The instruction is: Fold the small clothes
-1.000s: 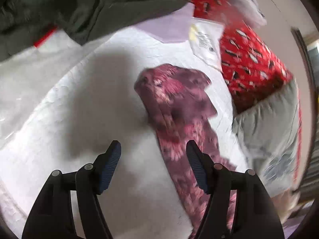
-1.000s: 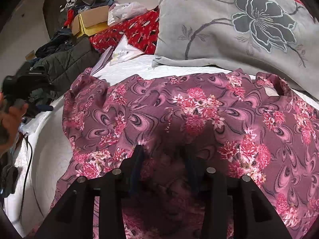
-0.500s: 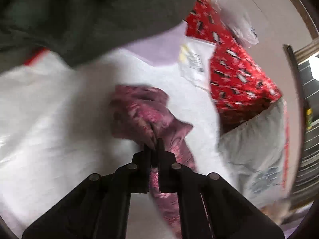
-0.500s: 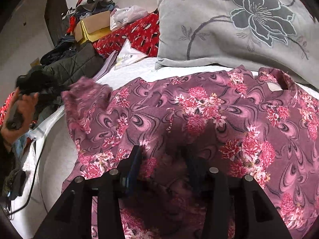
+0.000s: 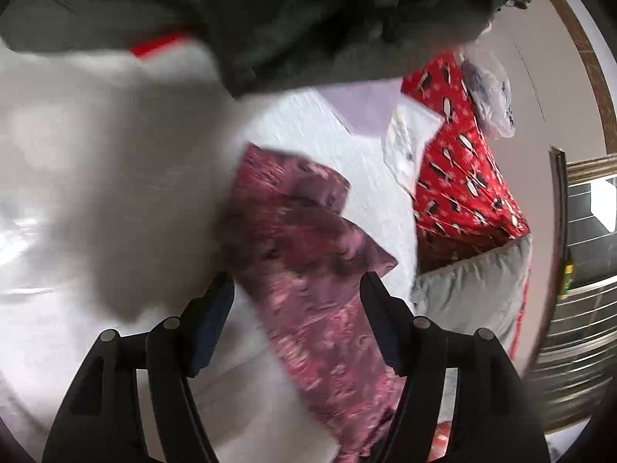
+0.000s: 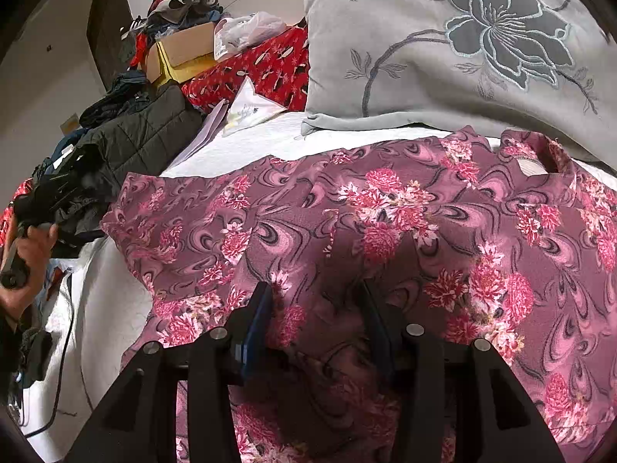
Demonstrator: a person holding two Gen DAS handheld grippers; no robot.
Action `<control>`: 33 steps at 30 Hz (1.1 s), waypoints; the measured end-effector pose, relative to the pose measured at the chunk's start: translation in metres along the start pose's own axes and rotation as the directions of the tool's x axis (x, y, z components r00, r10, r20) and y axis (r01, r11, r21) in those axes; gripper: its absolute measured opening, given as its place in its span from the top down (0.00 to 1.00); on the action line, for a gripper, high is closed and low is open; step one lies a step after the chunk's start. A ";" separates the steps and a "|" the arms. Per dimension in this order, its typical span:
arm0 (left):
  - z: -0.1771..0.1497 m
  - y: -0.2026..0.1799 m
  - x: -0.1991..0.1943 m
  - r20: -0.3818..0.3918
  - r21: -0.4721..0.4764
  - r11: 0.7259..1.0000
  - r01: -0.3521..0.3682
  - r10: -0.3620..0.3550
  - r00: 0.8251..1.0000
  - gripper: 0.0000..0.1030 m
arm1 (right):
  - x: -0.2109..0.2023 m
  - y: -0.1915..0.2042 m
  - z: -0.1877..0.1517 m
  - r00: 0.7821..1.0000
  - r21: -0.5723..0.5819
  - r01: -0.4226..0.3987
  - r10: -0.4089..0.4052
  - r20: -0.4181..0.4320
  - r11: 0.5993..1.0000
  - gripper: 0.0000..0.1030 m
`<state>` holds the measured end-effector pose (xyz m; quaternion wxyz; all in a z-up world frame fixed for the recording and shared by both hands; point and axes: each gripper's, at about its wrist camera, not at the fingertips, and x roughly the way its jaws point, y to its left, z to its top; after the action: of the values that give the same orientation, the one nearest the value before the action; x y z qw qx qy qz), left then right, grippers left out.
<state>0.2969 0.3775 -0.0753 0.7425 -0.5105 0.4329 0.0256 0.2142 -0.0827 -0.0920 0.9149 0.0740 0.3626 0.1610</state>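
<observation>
A maroon garment with pink flowers [image 6: 385, 231] lies spread on a white bedspread [image 6: 246, 146]. Its left sleeve [image 5: 304, 231] lies folded inward, seen in the left wrist view. My left gripper [image 5: 297, 293] is open and empty, hovering just above the folded sleeve. My right gripper [image 6: 316, 301] is open, with both fingers resting low over the garment's lower middle; nothing is held between them. The left gripper and the hand holding it [image 6: 27, 239] show at the far left of the right wrist view.
A grey pillow with a dark flower [image 6: 462, 46] lies behind the garment. A red patterned cloth [image 5: 462, 177], papers [image 6: 250, 112], a dark quilted jacket [image 6: 142, 135] and a cardboard box [image 6: 185, 54] with clothes crowd the back left. A cable [image 6: 65, 347] runs along the bed's left edge.
My left gripper shut on the sleeve, carried it inward over the garment, then opened and let it go. The sleeve now lies folded. The right gripper has stayed in place.
</observation>
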 end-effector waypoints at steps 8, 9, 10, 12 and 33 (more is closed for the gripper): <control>0.013 -0.027 0.001 0.068 0.002 1.000 0.008 -0.008 0.998 0.93 | -0.001 -0.002 0.000 1.000 0.012 -0.019 0.019 0.003 1.000 0.52; 0.007 -0.042 -0.008 0.100 0.068 0.998 -0.016 0.009 0.995 0.95 | -0.002 -0.002 0.000 1.000 0.015 -0.024 0.023 0.005 1.000 0.51; 0.001 -0.055 -0.014 0.121 0.121 0.992 -0.038 0.023 0.992 0.95 | -0.002 -0.003 -0.001 1.000 0.019 -0.030 0.030 0.006 0.999 0.51; -0.010 -0.074 -0.023 0.143 0.190 0.980 -0.054 0.027 0.989 0.96 | -0.002 -0.005 -0.001 0.999 0.025 -0.038 0.037 0.008 0.999 0.51; -0.092 -0.139 -0.012 0.095 0.328 0.931 -0.158 0.134 0.986 0.89 | -0.088 -0.117 -0.014 0.972 0.130 0.231 -0.224 -0.064 0.964 0.31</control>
<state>0.2991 0.2444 0.0254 0.8292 -0.3421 0.4413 0.0250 0.1727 -0.2229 -0.0758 0.9111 0.0903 0.4010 0.0316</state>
